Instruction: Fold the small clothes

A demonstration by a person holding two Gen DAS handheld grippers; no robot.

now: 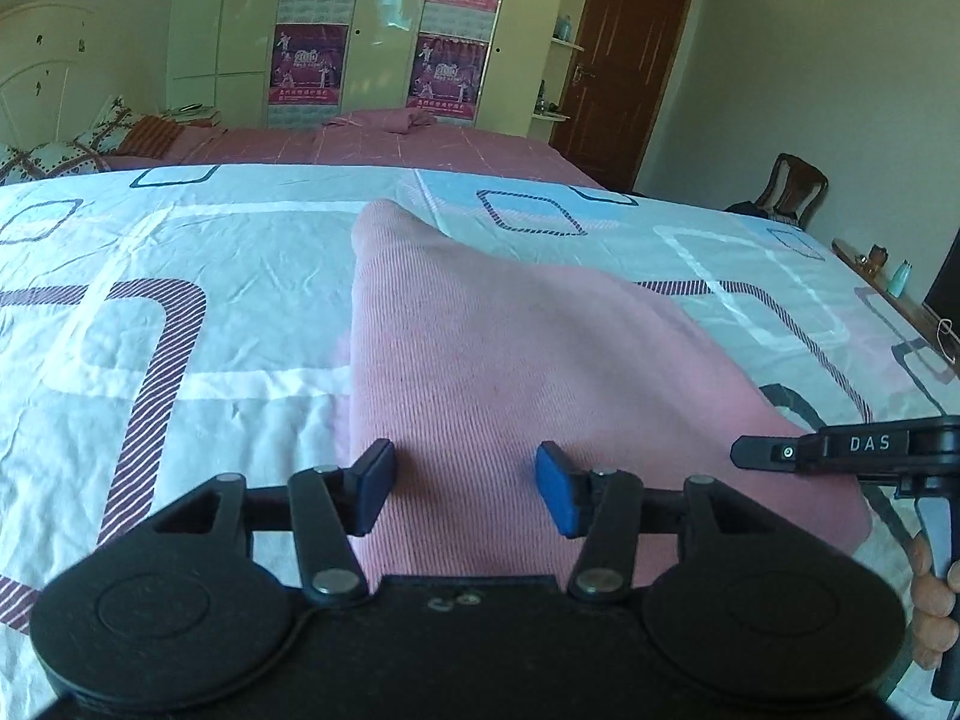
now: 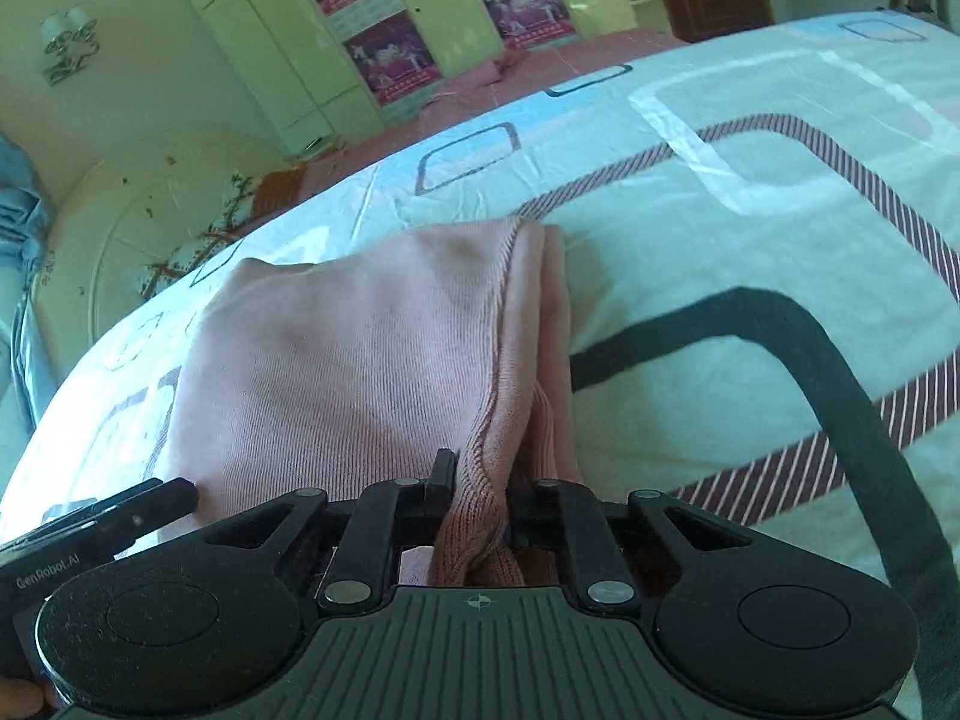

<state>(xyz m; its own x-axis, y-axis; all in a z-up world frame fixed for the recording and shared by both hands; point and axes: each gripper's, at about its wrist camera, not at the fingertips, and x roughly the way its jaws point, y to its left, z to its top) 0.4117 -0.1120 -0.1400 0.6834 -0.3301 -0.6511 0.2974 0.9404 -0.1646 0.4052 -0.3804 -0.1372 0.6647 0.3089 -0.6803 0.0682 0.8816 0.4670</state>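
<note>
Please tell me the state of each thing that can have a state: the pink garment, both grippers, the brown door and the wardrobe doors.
pink garment: folded over, lying on the bed sheet, near edge pinched.
left gripper: jaws open, garment between them, pads not pressing.
right gripper: jaws shut on the garment's hem.
brown door: closed.
wardrobe doors: closed.

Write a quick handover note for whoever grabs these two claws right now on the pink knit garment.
Left claw: open, pads either side of the pink knit garment, not pressing.
Right claw: shut on the garment's ribbed hem edge.
Garment: lies on the patterned bedsheet, already folded over itself, layered edges on its right side.
Done: at least one fold.
Left: probably close the left claw, make the next fold, smooth it flat.
</note>
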